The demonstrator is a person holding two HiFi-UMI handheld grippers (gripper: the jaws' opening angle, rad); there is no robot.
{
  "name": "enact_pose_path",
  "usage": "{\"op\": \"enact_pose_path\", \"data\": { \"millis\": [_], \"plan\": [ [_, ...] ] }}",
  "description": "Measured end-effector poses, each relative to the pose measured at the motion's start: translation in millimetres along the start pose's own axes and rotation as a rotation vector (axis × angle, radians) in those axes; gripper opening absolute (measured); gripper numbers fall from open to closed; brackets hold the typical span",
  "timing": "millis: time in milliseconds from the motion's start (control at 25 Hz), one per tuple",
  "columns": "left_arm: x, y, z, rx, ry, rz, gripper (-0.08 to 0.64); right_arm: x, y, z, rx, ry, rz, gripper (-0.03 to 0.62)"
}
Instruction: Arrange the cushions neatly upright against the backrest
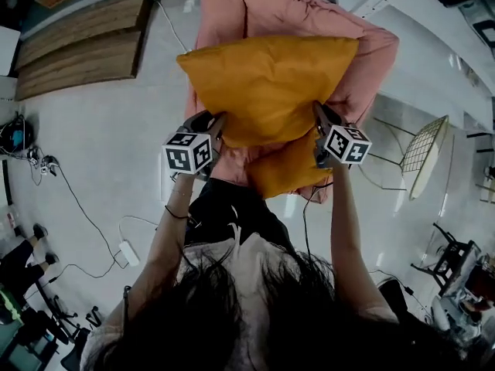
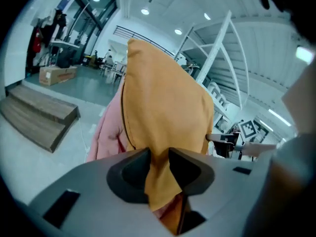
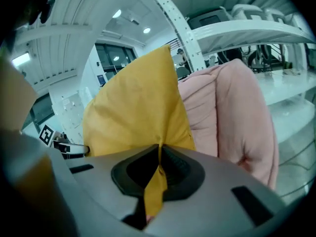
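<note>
Cushion (image 1: 267, 83), edges clamped in left tongs (image 2: 159, 156) and right tongs (image 3: 159, 154), second cushion (image 1: 288, 170) half hidden underneath.

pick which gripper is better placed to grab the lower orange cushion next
Right, likely. Both grippers are shut on edges of the upper orange cushion, but the right gripper is right next to the lower orange cushion, while the left gripper is off past its far side.

A spacious laboratory hall: pale polished floor (image 1: 93, 130), white steel girders (image 2: 216, 47), round ceiling lights (image 2: 144, 12), a stepped brown wooden platform (image 1: 81, 45) and a brown cardboard box (image 2: 58, 74).
</note>
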State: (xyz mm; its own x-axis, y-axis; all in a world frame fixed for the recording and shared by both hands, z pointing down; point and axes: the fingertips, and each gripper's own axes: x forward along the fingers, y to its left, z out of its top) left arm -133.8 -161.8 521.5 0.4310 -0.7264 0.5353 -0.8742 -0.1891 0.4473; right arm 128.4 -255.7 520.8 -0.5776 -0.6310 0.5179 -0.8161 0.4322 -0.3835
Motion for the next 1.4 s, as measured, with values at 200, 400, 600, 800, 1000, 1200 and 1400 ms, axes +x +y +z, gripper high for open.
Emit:
{"op": "enact_pose_path", "data": {
  "millis": [200,400,600,800,1000,1200,1400],
  "plan": [
    [41,-27,49,0.166,0.044,-0.058,0.133,-38,-32,1,0.118,-0.082,-0.093,0.038],
    [89,-39,77,0.265,0.095,-0.054,0.135,-44,-68,-6,0.242,-0.110,-0.171,0.038],
    [131,-24,87,0.223,0.124,-0.011,0.135,-20,-91,-7,0.238,-0.066,-0.194,0.038],
    [165,-1,88,0.193,0.145,0.011,0.135,11,-107,-14,0.191,0.024,-0.187,0.038],
    [190,20,84,0.112,0.182,-0.030,0.137,43,-114,-23,0.033,0.140,-0.224,0.038],
    [198,25,80,0.066,0.177,-0.056,0.144,60,-123,-27,0.042,0.156,-0.246,0.038],
    [188,23,81,0.010,0.115,-0.089,0.150,57,-120,-27,0.017,0.124,-0.277,0.040]
  ]
}}
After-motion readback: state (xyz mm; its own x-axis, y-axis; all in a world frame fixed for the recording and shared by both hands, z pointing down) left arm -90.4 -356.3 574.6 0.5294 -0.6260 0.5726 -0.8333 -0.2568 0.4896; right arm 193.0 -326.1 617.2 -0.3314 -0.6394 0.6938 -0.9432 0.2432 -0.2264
